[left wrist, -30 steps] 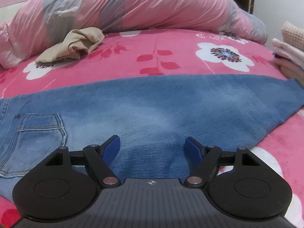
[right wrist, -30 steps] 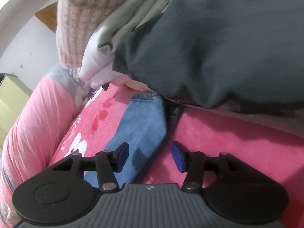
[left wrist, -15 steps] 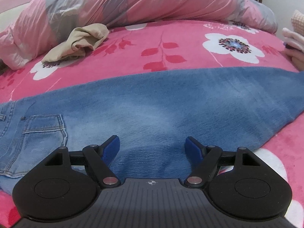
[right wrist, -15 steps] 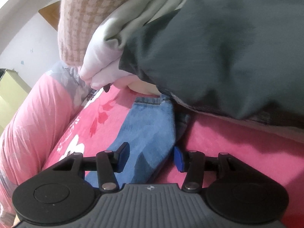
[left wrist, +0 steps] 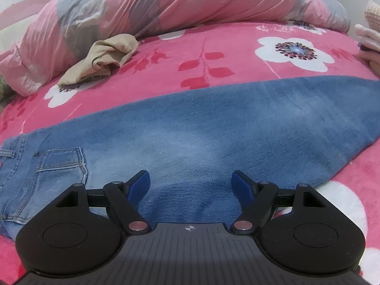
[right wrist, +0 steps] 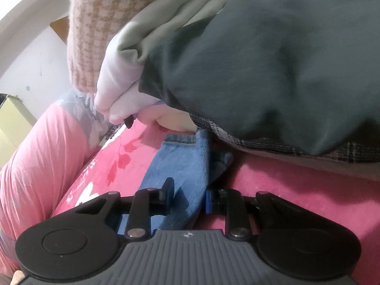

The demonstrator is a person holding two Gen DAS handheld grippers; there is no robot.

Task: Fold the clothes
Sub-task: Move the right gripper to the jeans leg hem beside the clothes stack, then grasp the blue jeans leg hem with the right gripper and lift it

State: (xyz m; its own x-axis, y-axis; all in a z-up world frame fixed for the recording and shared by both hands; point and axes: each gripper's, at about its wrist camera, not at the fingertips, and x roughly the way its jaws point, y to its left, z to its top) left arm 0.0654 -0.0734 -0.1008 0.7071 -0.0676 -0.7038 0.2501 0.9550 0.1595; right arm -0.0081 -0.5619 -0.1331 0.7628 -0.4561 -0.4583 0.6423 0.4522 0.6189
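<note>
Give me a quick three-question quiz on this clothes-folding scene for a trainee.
1. True or false: the left tool is clamped on the jeans.
2. Which lies beside the quilt? A: a beige garment. B: a red towel. C: a black shoe.
3. What sits between the jaws of the right tool?

Key
1. False: its jaws stand open.
2. A.
3. The end of a jeans leg. Those jaws have just been closing, and the denim is pinched between them.
</note>
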